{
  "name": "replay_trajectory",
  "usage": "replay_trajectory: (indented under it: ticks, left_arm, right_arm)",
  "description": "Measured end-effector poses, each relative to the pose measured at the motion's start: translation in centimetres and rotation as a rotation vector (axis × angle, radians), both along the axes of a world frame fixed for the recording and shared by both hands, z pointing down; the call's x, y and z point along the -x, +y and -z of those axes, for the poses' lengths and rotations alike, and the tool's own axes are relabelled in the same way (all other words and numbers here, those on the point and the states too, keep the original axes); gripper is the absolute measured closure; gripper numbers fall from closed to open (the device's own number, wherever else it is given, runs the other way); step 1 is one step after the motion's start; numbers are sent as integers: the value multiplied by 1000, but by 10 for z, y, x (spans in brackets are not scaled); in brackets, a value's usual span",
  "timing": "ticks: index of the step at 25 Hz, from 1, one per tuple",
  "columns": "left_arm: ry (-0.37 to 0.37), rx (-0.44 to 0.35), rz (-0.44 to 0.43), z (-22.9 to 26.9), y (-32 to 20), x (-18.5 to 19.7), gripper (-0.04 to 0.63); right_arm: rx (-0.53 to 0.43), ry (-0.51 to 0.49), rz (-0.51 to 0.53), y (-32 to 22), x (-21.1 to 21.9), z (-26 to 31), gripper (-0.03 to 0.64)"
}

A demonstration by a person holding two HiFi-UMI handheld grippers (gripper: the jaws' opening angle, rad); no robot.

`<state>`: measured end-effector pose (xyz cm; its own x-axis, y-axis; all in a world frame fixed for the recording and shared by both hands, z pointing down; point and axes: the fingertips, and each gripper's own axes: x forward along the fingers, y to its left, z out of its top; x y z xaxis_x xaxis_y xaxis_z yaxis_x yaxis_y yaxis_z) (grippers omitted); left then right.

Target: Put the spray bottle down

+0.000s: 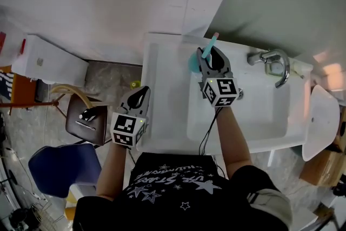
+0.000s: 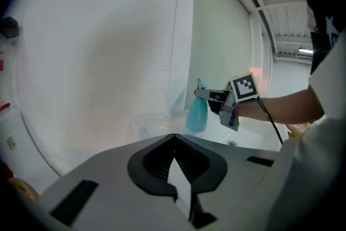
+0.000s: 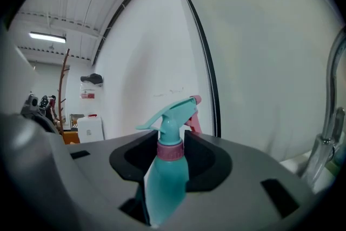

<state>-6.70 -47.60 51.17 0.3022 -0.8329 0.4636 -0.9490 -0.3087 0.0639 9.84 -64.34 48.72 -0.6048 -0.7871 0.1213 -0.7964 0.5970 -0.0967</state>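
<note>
Teal spray bottle (image 3: 166, 181) upright, pink collar, clamped at the shoulder by right gripper (image 1: 212, 55) jaws. Sits at back left of white sink (image 1: 162, 116), near wall; base contact unclear. Fill level not readable through plastic. Left gripper (image 1: 139, 96) over sink's left rim, jaws together, nothing between. Tap (image 1: 273, 65) at right.

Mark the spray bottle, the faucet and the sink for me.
Spray bottle (image 3: 166, 181): right gripper view, teal body.
Faucet (image 1: 268, 55): head view, curved spout.
Sink (image 1: 162, 94): head view, left ledge.
</note>
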Motion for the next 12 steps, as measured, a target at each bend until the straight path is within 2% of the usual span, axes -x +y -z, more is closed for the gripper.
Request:
replay_trajectory:
  ticks: [6, 12]
  left_arm:
    - [13, 41, 32, -9, -1, 1, 580]
    - [14, 67, 34, -21, 1, -2, 579]
  right_arm:
    - [-72, -12, 28, -11, 14, -4, 454]
    - [-64, -32, 48, -18, 22, -21, 454]
